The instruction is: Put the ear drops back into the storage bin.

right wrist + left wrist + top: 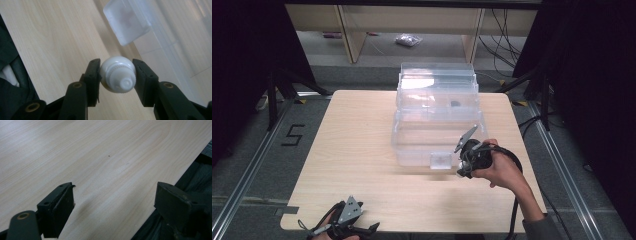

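A: Nearest edge of the bench point(362, 150) first. The left gripper point(343, 222) sits low over the wood there, well apart from the clear box point(437, 120).

B: And its fingers point(57, 207)?

A: Spread wide, bare woodgrain between them and nothing held.

B: Moving up towards the box?

A: The right gripper point(464, 162) is just beside the box's front right corner, with a hand point(502, 170) wrapped around it. Its fingers point(93, 80) are pressed onto a small white bottle point(118, 74), one on each side, with the ribbed cap and nozzle pointing back at the camera.

B: Beyond the bottle?

A: The box's frosted latch tab point(126, 21) lies just past it, then the see-through wall. The lid stands open at the back.
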A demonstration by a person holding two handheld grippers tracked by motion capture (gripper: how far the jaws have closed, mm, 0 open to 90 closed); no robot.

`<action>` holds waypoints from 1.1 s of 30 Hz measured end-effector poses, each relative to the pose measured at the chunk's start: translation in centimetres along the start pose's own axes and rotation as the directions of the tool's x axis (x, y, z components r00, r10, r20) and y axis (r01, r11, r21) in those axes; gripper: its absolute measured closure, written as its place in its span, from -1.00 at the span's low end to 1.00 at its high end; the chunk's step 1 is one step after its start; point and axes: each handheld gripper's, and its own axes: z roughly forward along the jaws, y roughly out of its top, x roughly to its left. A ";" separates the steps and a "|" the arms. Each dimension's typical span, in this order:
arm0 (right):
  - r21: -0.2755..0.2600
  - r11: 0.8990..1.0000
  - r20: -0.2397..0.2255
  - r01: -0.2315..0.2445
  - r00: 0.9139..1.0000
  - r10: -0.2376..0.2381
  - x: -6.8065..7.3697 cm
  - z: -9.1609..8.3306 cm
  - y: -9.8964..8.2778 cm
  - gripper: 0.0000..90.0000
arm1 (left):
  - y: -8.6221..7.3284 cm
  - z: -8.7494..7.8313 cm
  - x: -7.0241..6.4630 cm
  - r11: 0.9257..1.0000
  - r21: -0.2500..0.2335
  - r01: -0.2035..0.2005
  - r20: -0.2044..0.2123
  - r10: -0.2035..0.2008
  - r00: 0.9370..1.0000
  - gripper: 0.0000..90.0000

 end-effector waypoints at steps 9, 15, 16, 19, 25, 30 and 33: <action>-0.017 1.000 -0.005 -0.018 1.000 0.018 -1.2 -2.0 0.5 0.34 | 0.0 -0.2 0.2 0.999 0.031 -0.038 0.015 0.038 0.999 -0.66; -0.015 0.999 -0.010 -0.033 0.999 0.033 -2.0 -3.2 1.0 0.34 | -0.1 0.1 0.0 1.000 0.002 0.000 0.006 0.000 1.000 -0.66; -0.011 0.999 -0.009 -0.036 0.999 0.036 -2.1 -3.5 1.2 0.34 | 0.0 0.0 0.1 1.000 0.008 -0.004 0.003 0.004 1.000 -0.66; -0.008 0.999 -0.009 -0.032 0.999 0.032 -2.6 -4.0 1.5 0.34 | 0.0 0.0 0.1 1.000 0.007 -0.011 0.009 0.011 1.000 -0.66; -0.005 0.998 -0.004 -0.056 0.998 0.056 -3.8 -4.5 2.2 0.34 | 0.0 0.0 0.1 1.000 0.005 -0.010 0.007 0.010 1.000 -0.66; 0.004 0.998 0.000 -0.066 0.998 0.066 -5.0 -4.9 2.8 0.34 | 0.0 0.1 0.2 1.000 0.009 -0.004 0.004 0.004 1.000 -0.66; 0.013 0.996 0.003 -0.083 0.997 0.083 -5.7 -4.9 3.0 0.34 | 0.0 0.1 0.2 1.000 0.015 -0.011 0.009 0.011 1.000 -0.66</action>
